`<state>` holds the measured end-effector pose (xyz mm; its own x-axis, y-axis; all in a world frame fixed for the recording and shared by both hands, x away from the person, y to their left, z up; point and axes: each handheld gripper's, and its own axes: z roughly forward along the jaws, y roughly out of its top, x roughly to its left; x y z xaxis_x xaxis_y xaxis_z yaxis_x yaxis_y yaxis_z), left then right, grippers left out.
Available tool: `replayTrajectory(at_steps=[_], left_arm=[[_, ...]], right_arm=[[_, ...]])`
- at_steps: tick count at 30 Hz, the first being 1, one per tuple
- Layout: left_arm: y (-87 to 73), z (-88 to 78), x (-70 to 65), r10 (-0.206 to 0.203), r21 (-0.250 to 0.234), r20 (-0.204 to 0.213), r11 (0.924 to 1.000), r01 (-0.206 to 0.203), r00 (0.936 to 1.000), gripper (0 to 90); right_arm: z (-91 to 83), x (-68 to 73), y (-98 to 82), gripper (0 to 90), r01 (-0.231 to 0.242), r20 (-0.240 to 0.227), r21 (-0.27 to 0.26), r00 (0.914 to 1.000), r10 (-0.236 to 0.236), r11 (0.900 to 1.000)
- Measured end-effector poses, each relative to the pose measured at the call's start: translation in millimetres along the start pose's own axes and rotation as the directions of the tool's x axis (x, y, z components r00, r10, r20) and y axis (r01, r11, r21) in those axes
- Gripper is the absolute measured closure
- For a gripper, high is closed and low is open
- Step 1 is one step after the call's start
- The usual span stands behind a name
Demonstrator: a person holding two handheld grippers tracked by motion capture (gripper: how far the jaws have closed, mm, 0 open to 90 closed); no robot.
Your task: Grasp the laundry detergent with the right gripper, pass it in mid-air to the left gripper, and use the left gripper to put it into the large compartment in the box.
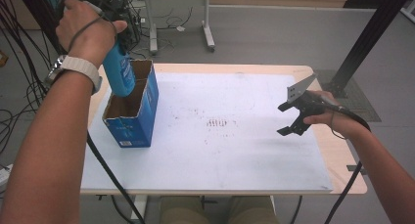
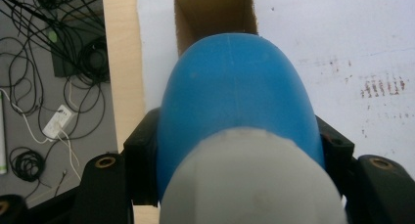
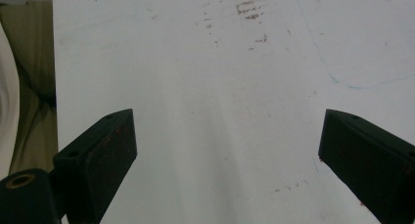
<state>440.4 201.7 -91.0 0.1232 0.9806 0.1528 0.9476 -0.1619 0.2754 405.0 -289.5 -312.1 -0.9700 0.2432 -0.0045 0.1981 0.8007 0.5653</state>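
A blue bottle (image 1: 120, 72) with a pale grey cap (image 2: 249, 180) hangs bottom-down over an open blue cardboard box (image 1: 134, 128) at the left of the white mat. Its lower end reaches the box's open top (image 2: 215, 16). My left gripper (image 2: 238, 153) is shut on the bottle, one black jaw on each side, with a hand wrapped over it in the high view. Over the right side of the mat my right gripper (image 1: 285, 119) hovers open; nothing lies between its jaws (image 3: 227, 155).
The white mat (image 1: 235, 150) covers a wooden table (image 1: 342, 155) and carries brown smudges (image 1: 218, 122) at its middle. Cables (image 2: 44, 87) lie on the floor left of the table. A black post (image 1: 367, 38) stands at the far right.
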Motion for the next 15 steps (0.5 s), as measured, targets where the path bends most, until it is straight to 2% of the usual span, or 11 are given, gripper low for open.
replayTrajectory(at_steps=[15], left_arm=[[-4.8,30.4,1.4,-0.007,0.014,0.01,0.9999,0.007,0.9999,37.4]], right_arm=[[-0.9,0.9,-2.8,7.4,-0.009,0.004,-0.001,0.9999,0.009,1.0]])
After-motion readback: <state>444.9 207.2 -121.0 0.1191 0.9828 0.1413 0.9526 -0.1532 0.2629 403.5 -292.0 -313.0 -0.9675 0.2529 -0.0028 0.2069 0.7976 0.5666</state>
